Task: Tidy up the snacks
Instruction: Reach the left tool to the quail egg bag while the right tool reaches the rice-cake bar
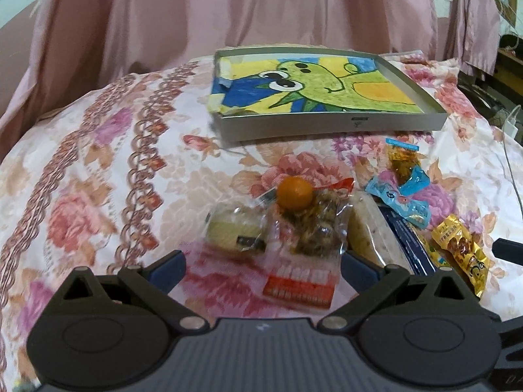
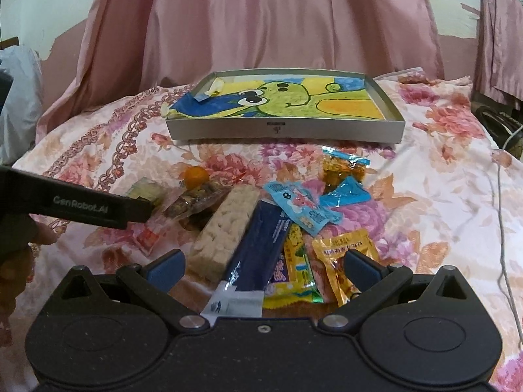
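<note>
A pile of snacks lies on the floral cloth in front of a shallow grey tray (image 1: 330, 127) lined with a green cartoon drawing; the tray (image 2: 284, 129) is empty of snacks. My left gripper (image 1: 263, 266) is open, low over a clear packet with a red label (image 1: 304, 254), an orange ball (image 1: 294, 192) and a pale round cake (image 1: 233, 228). My right gripper (image 2: 263, 266) is open over a dark blue bar (image 2: 258, 241), a rice-crisp bar (image 2: 225, 225), a yellow packet (image 2: 294, 261) and a gold packet (image 2: 343, 258). Light blue packets (image 2: 300, 205) lie beyond.
Pink curtains (image 2: 261, 16) hang behind the table. The left gripper's body (image 2: 81, 204) reaches in from the left in the right wrist view. A white cable (image 2: 500, 228) runs down the right side of the cloth.
</note>
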`<action>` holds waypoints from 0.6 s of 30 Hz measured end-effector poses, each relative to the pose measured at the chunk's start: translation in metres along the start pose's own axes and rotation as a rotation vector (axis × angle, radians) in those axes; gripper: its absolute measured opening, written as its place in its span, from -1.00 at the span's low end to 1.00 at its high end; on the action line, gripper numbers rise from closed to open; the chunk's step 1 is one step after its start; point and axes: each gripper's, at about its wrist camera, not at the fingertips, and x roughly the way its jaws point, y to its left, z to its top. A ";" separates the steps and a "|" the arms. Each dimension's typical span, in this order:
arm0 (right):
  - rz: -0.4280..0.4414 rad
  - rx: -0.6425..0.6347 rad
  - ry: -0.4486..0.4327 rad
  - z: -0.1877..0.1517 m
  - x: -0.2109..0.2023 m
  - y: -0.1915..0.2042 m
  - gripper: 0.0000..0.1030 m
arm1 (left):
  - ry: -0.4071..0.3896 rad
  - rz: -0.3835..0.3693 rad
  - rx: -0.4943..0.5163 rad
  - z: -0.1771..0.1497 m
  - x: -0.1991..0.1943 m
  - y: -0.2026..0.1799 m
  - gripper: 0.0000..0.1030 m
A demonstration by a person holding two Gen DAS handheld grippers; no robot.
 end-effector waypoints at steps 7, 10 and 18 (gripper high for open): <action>0.028 -0.010 0.018 0.008 0.025 0.002 0.99 | 0.019 -0.040 0.045 0.008 0.021 -0.004 0.99; 0.045 -0.029 0.031 0.010 0.038 0.007 0.99 | 0.037 -0.058 0.064 0.012 0.028 -0.005 0.99; 0.080 -0.034 0.061 0.011 0.061 0.017 0.85 | 0.038 -0.150 0.095 0.021 0.035 -0.006 0.94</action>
